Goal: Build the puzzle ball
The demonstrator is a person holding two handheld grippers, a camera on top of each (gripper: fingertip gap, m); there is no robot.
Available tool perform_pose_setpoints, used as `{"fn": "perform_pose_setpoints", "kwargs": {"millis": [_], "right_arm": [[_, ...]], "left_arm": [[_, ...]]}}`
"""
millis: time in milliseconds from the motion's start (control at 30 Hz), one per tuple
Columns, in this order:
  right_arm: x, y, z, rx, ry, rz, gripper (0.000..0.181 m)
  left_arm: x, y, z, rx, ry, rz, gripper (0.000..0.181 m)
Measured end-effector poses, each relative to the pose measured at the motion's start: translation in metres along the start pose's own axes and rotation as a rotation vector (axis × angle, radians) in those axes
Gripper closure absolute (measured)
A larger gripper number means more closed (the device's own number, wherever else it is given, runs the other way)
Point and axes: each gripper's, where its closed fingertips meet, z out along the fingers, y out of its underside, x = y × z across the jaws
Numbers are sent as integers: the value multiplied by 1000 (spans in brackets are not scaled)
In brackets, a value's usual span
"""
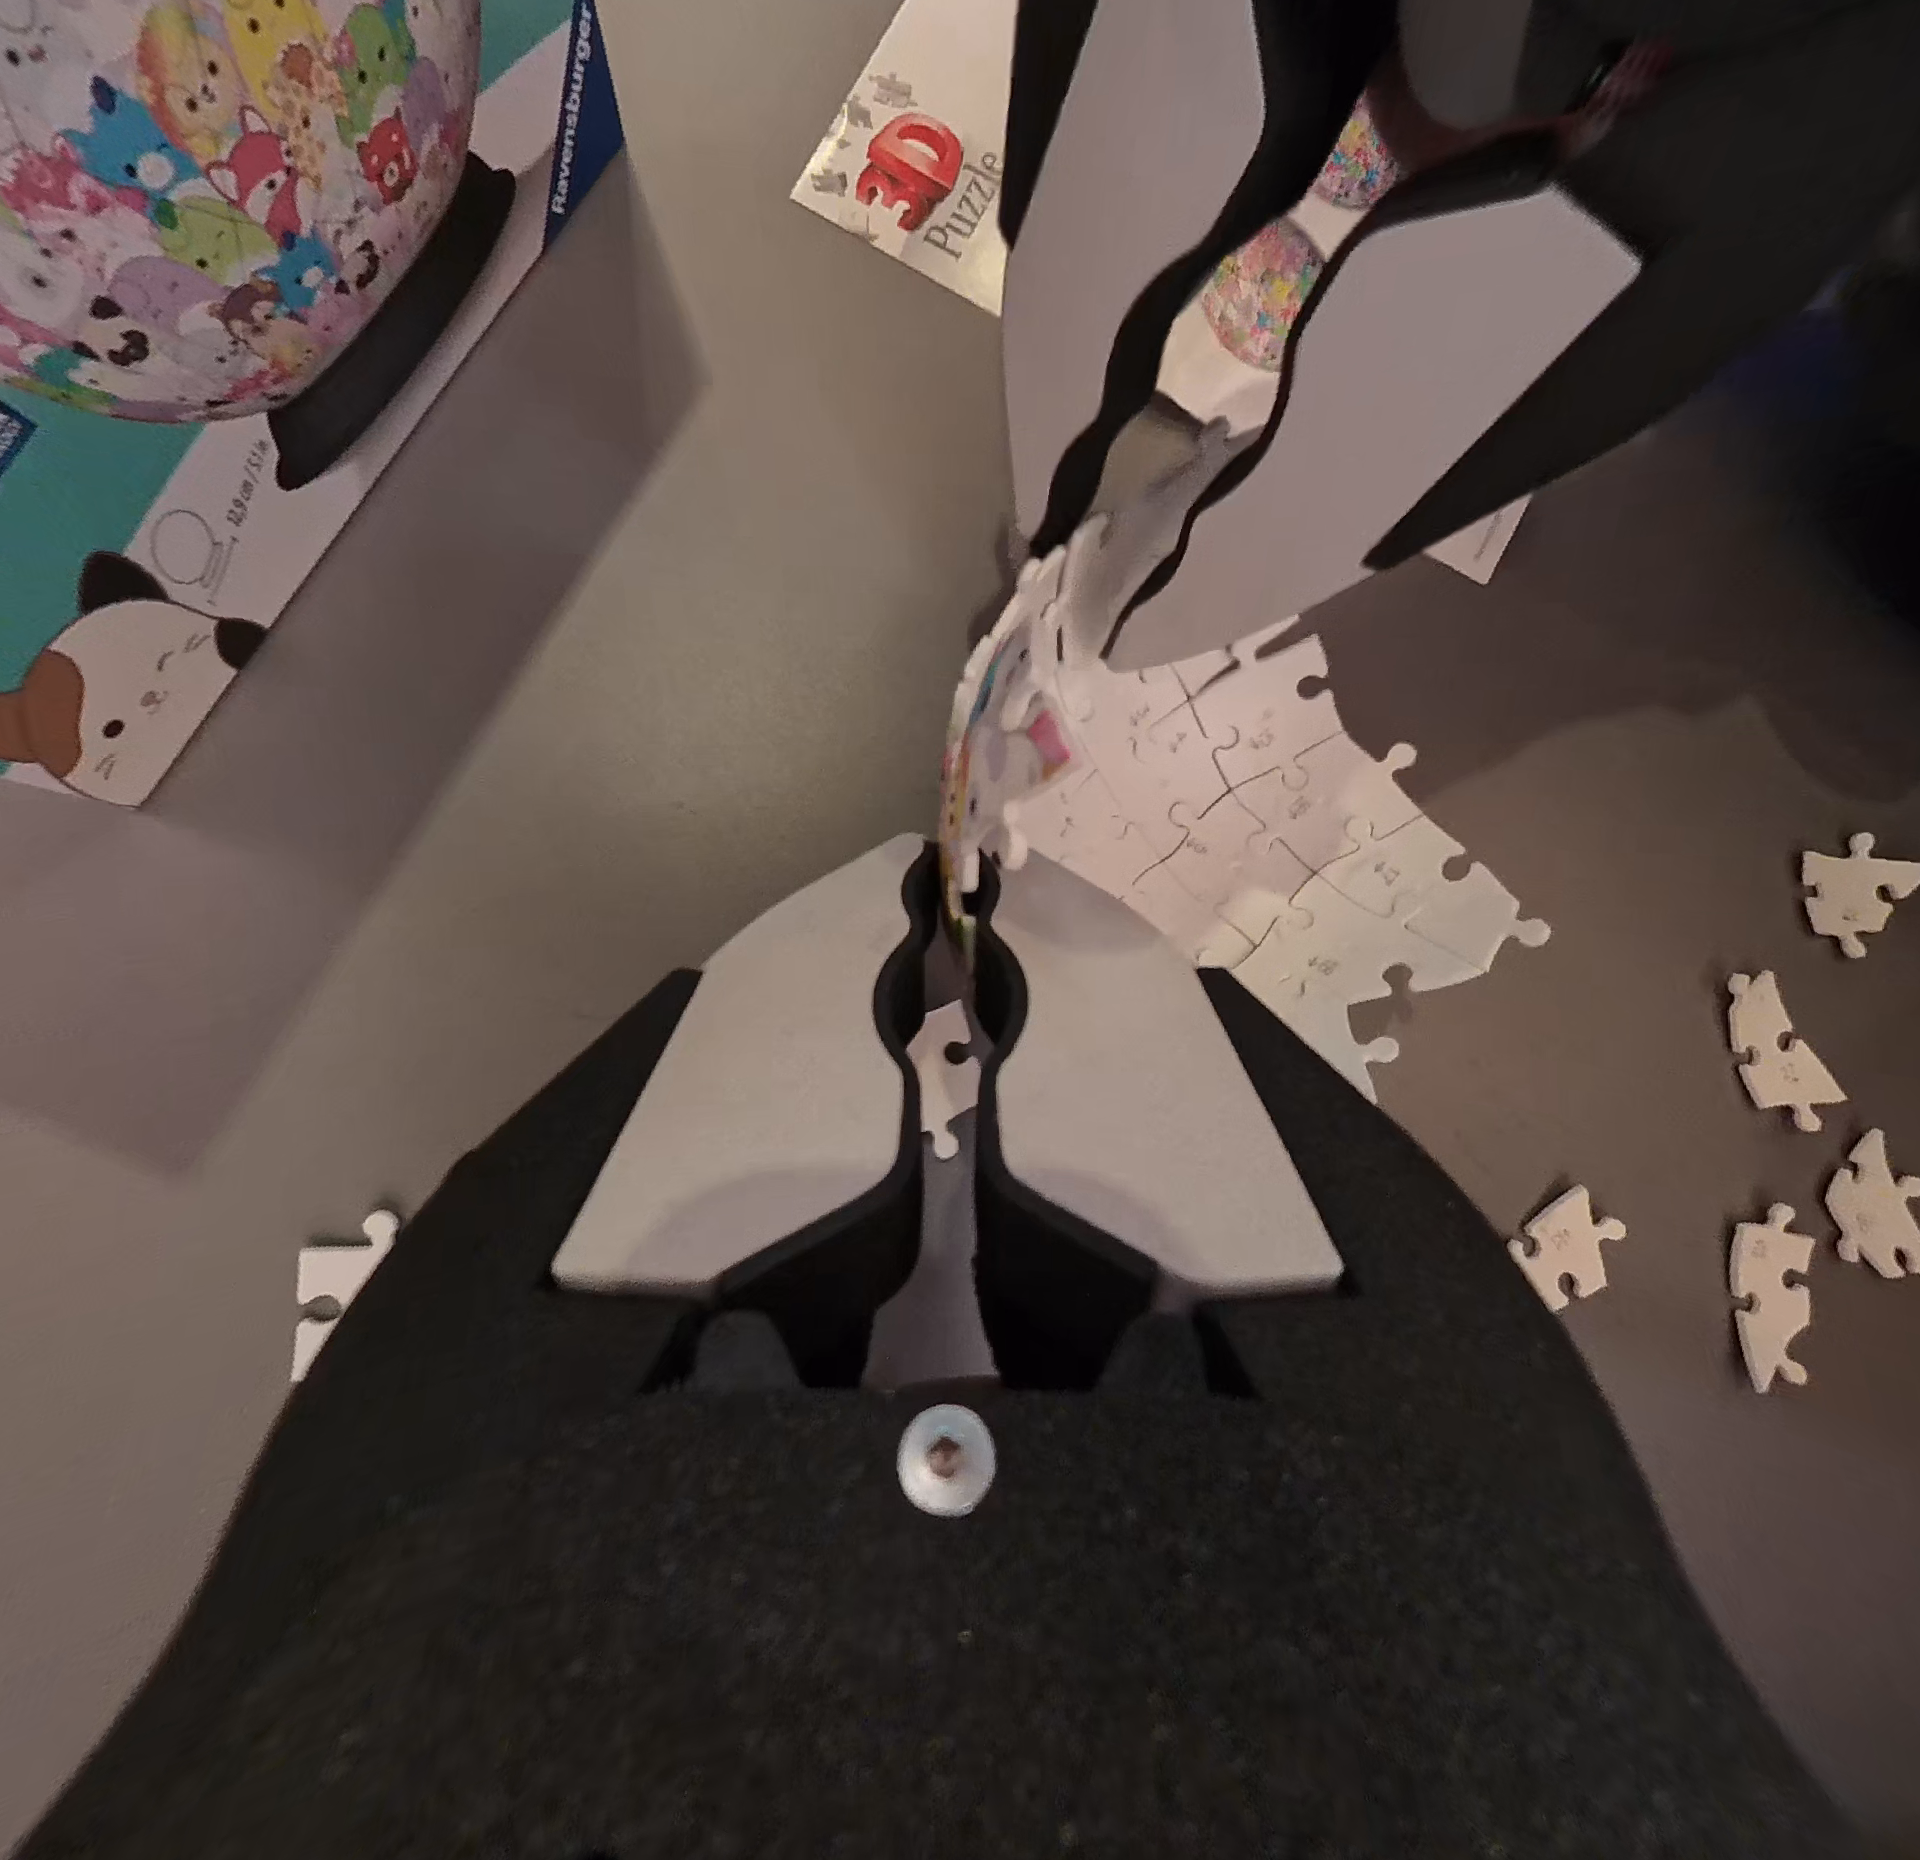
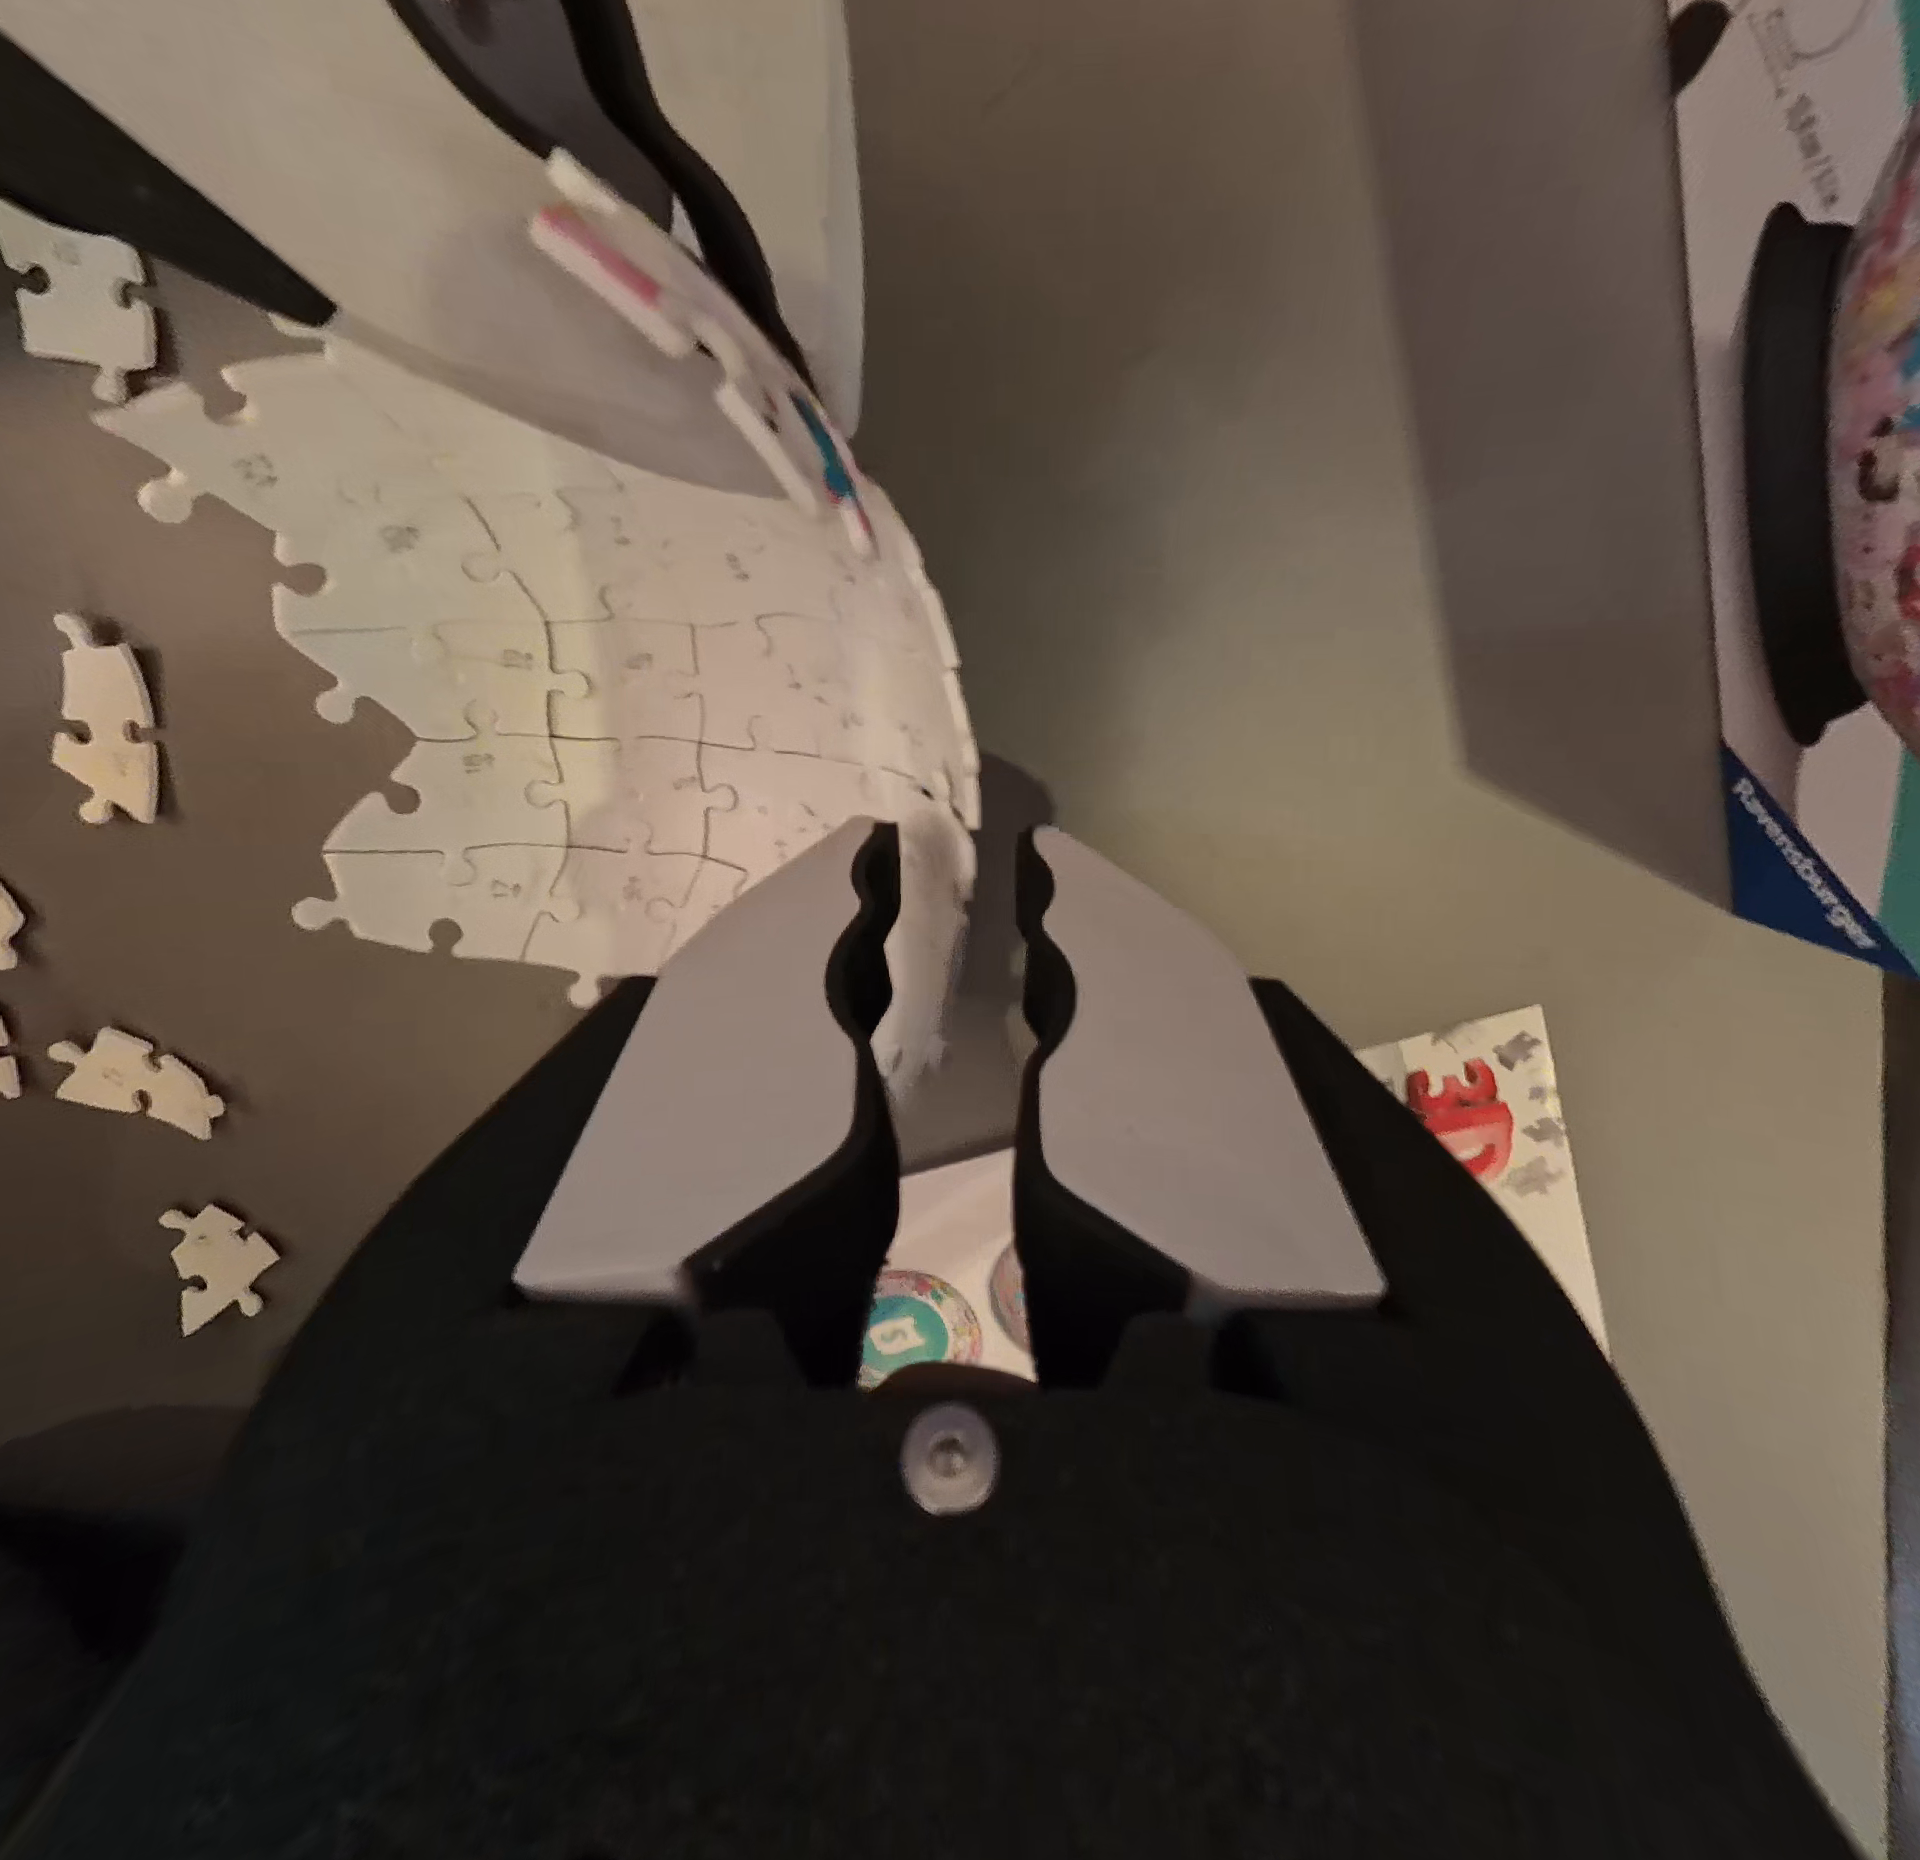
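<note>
Left wrist view: the curved puzzle shell (image 1: 1278, 823), white backs up, lies on the table (image 1: 790, 605); the left gripper (image 1: 961, 901) pinches its coloured edge.

Right wrist view: the right gripper (image 2: 961, 854) is parted around the shell's rim (image 2: 935, 906).

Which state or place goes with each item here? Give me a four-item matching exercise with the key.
Items:
1. left hand-held gripper
2. curved puzzle section
3. puzzle box
4. loose pieces

States or places:
A. scattered white side up on the dark surface
B. lying at the table's edge, printed with a colourful ball
C. shut on the section's rim
D. joined pieces, numbered white backs showing

Pairs: 1-C, 2-D, 3-B, 4-A
</note>
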Motion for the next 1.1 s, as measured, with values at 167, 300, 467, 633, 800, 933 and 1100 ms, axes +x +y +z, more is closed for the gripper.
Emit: {"fn": "perform_pose_setpoints", "kwargs": {"millis": [167, 300, 467, 633, 800, 933, 1100], "right_arm": [[-4, -9, -2, 61, -46, 4, 166], [-4, -9, -5, 84, -60, -1, 167], [1, -10, -3, 83, -29, -16, 175], [1, -11, -4, 77, -28, -23, 176], [-4, -6, -6, 44, -49, -34, 177], [-2, -5, -6, 46, -36, -28, 177], [0, -6, -4, 49, 2, -42, 172]], "left_arm": [[-1, -1, -1, -2, -13, 6, 178], [0, -1, -1, -1, -12, 8, 178], [-1, -1, -1, 0, -17, 10, 178], [-1, -2, -2, 9, -17, 10, 178], [3, -4, 0, 17, 7, 10, 178], [2, -3, 1, 10, 0, 11, 178], [0, -2, 0, 7, -8, 7, 178]]}}
